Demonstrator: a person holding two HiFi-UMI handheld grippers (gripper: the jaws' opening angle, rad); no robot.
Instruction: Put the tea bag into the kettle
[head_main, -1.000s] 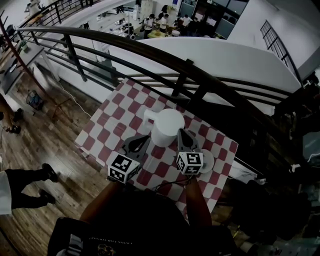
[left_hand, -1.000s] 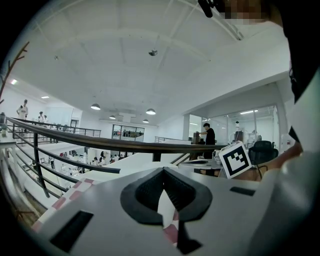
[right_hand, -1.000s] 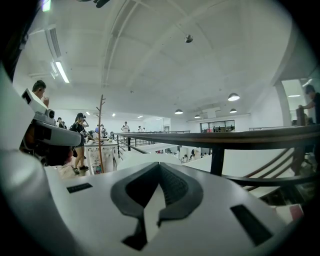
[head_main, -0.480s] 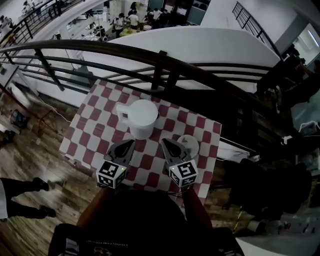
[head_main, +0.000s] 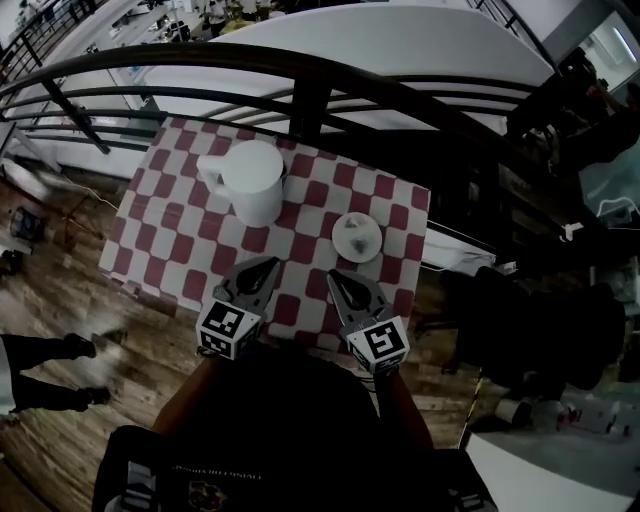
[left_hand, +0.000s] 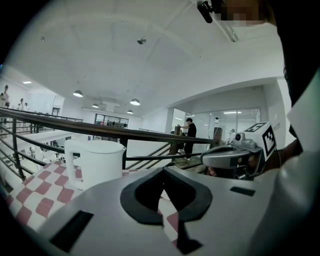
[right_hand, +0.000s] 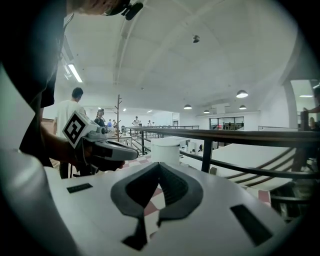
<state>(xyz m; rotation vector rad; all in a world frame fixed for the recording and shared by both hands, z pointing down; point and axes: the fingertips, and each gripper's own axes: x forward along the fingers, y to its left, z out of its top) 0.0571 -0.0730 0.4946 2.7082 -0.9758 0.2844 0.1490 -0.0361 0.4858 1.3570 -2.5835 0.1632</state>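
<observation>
The white kettle stands lid-on at the far left of the red-and-white checked table. To its right a small white saucer carries a small pale item, apparently the tea bag. My left gripper and right gripper hover side by side over the table's near edge, both shut and empty, well short of kettle and saucer. The left gripper view has the kettle ahead to the left and the right gripper's body to the right. The right gripper view shows the kettle straight ahead.
A dark metal railing runs along the table's far side, with a drop to a lower floor behind it. A person's legs show on the wooden floor at the left. Dark furniture stands right of the table.
Both grippers have drawn back from beside the kettle to the table's near edge. The saucer, half hidden behind the right gripper before, now shows whole.
</observation>
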